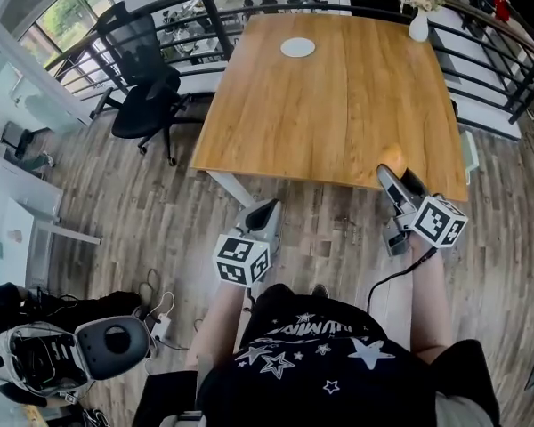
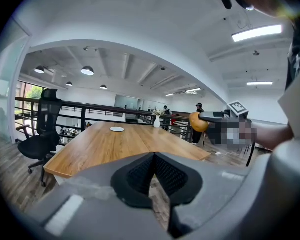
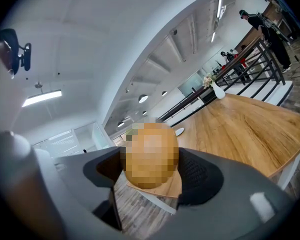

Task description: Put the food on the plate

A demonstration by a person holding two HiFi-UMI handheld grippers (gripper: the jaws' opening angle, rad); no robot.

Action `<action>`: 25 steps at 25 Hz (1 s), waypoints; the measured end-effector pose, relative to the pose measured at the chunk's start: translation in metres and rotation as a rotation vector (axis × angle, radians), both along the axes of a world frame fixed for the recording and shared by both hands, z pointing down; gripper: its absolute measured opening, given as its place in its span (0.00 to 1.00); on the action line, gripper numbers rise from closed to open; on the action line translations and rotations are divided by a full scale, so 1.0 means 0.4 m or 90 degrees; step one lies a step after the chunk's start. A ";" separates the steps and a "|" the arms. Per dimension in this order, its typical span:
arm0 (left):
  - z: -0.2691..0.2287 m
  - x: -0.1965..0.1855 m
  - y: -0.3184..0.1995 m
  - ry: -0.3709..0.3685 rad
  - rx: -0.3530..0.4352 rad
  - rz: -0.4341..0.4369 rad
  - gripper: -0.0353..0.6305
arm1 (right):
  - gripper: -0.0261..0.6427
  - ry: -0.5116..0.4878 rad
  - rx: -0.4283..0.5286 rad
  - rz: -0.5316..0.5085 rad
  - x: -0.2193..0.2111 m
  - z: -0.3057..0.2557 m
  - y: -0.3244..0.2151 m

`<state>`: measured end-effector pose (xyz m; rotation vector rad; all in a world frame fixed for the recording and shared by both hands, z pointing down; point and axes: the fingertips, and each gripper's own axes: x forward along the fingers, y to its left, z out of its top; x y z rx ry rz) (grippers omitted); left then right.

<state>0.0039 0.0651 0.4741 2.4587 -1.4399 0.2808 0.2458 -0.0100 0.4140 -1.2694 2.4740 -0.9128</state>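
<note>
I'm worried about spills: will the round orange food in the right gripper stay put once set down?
Probably apt to roll: the orange food looks round and smooth, and the plate looks flat and shallow. It seems fairly firm, with no visible squash between the right gripper's jaws. Likely light too, since that grip alone carries it in the air.
</note>
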 end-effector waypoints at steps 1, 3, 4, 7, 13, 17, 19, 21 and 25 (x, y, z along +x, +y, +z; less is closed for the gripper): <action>0.000 0.000 -0.005 0.002 -0.004 0.000 0.06 | 0.54 0.000 -0.002 -0.002 0.000 -0.001 -0.009; 0.002 -0.002 -0.017 0.004 -0.011 -0.004 0.06 | 0.54 -0.001 -0.008 -0.003 0.003 0.001 -0.027; 0.004 -0.006 -0.027 0.004 -0.014 -0.007 0.06 | 0.54 -0.004 -0.011 -0.002 0.004 0.005 -0.037; 0.012 -0.019 -0.068 0.006 -0.018 -0.016 0.06 | 0.54 -0.009 -0.022 0.001 0.002 0.022 -0.068; 0.032 -0.054 -0.191 0.023 -0.028 -0.008 0.06 | 0.54 0.017 -0.041 0.033 0.016 0.055 -0.156; 0.030 -0.080 -0.316 0.028 -0.030 0.005 0.06 | 0.54 0.032 -0.051 0.062 0.024 0.051 -0.253; 0.014 -0.095 -0.390 0.025 -0.030 0.007 0.06 | 0.54 0.033 -0.057 0.061 0.008 0.036 -0.315; 0.001 -0.108 -0.463 0.024 -0.031 0.006 0.06 | 0.54 0.034 -0.065 0.061 -0.004 0.028 -0.378; 0.039 -0.141 -0.573 0.033 -0.034 0.003 0.06 | 0.54 0.035 -0.069 0.063 -0.039 0.062 -0.475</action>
